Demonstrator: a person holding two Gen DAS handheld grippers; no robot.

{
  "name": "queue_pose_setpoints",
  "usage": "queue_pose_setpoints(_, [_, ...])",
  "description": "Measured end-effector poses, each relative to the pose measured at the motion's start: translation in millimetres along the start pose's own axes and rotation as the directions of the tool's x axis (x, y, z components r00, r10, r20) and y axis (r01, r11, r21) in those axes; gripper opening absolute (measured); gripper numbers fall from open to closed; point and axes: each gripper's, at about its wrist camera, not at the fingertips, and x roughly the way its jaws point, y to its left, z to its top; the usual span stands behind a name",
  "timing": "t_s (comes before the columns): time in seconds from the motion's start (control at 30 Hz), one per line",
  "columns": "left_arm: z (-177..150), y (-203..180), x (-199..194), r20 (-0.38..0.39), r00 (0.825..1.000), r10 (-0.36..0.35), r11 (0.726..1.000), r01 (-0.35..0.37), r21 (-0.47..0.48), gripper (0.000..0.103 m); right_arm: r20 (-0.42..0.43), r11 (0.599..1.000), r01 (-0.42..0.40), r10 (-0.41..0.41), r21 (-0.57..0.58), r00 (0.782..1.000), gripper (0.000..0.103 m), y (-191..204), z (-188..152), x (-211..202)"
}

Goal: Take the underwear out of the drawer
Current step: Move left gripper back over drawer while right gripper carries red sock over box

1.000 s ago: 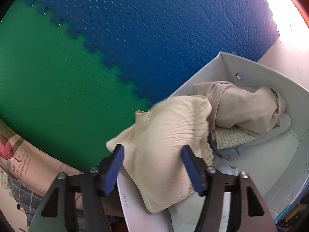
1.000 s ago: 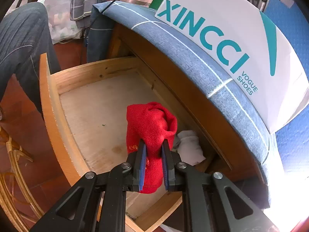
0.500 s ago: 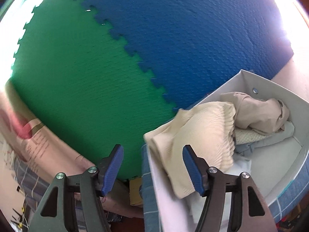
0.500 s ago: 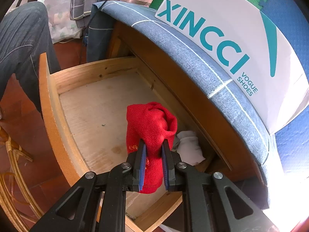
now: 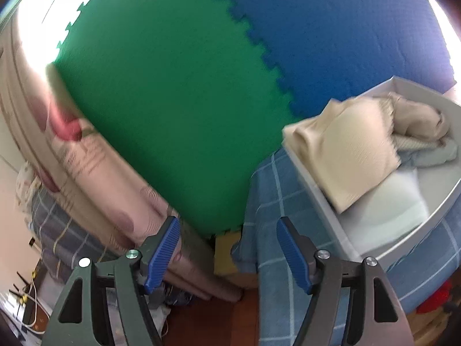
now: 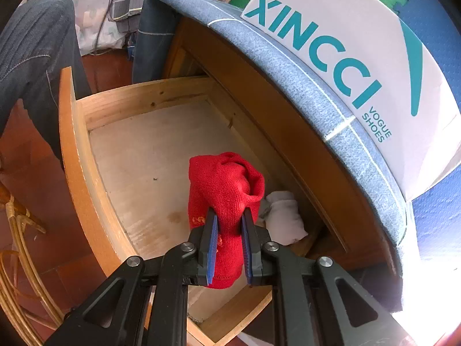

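Now right gripper (image 6: pixel 229 246) pinches red underwear (image 6: pixel 227 190) above drawer (image 6: pixel 72 155) — left gripper (image 5: pixel 227 252) gapes, holding nothing.

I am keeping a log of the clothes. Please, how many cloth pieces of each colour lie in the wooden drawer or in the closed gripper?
Red: 1, the red knitted garment clamped in the right gripper
White: 1, the white cloth bundle on the floor of the wooden drawer
Total: 2
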Motion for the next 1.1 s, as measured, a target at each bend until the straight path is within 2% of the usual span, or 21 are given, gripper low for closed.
queue_pose_setpoints(0.23, [-29,13,1,-0.030,0.998,-0.054,0.995,0.052,-0.079,0.072,0.021,0.998,0.000,-0.001,0.064,1.000,0.013,-11,4,-13])
queue_pose_setpoints(0.4, [-54,-1,-5,-0.050,0.993,-0.112,0.989,0.106,-0.103,0.072,0.029,0.990,0.011,-0.015,0.142,0.999,0.013,-22,2,-32])
queue_pose_setpoints(0.53, [-87,-15,-12,-0.074,0.986,-0.148,0.982,0.138,-0.131,0.072,0.050,0.983,0.021,-0.030,0.185,0.998,0.014,-31,4,-53])
queue_pose_setpoints(0.8, [-151,-39,-14,-0.162,0.963,-0.214,0.965,0.182,-0.188,0.072,0.094,0.973,0.091,-0.113,0.210,0.989,0.014,-62,17,-103])
queue_pose_setpoints(1.1, [-177,-75,-8,-0.215,0.938,-0.270,0.953,0.228,-0.200,0.072,0.167,0.960,0.186,-0.222,0.211,0.961,0.014,-112,58,-155])
